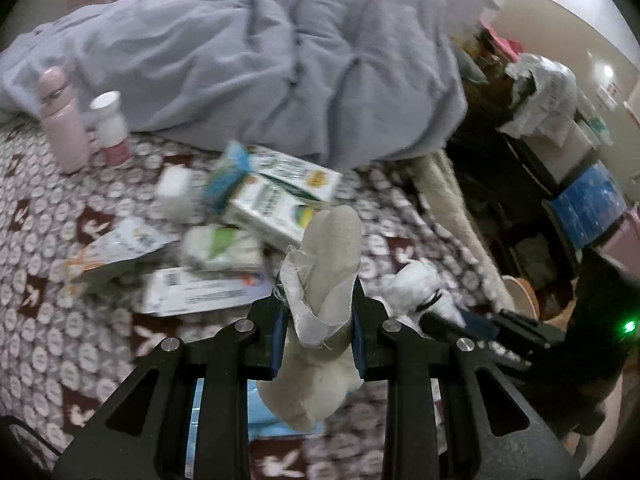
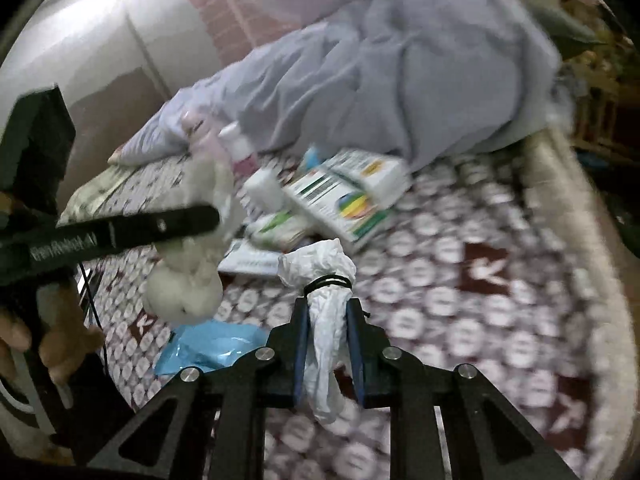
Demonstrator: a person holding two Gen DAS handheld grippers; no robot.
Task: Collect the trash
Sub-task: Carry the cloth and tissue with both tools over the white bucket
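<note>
Lying ahead of both tools on the bed [image 1: 48, 344]: cartons [image 1: 276, 200], bottles [image 1: 64, 120], blanket [image 1: 280, 60]. Left tool [image 1: 318, 320] clamping a sock [image 1: 328, 256]; right tool [image 2: 330, 320] pinching a tied plastic bag [image 2: 316, 268].

My bedsheet [image 1: 48, 280] is maroon with white bunny medallions, the duvet [image 1: 260, 60] grey-lavender, the bottle [image 1: 62, 120] pale pink, and the cartons [image 1: 280, 196] white, green and yellow.

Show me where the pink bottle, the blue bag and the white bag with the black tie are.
pink bottle [image 1: 62, 120], left wrist view, on its body.
blue bag [image 2: 212, 346], right wrist view, on its crumpled middle.
white bag [image 2: 320, 266], right wrist view, above the tie.
</note>
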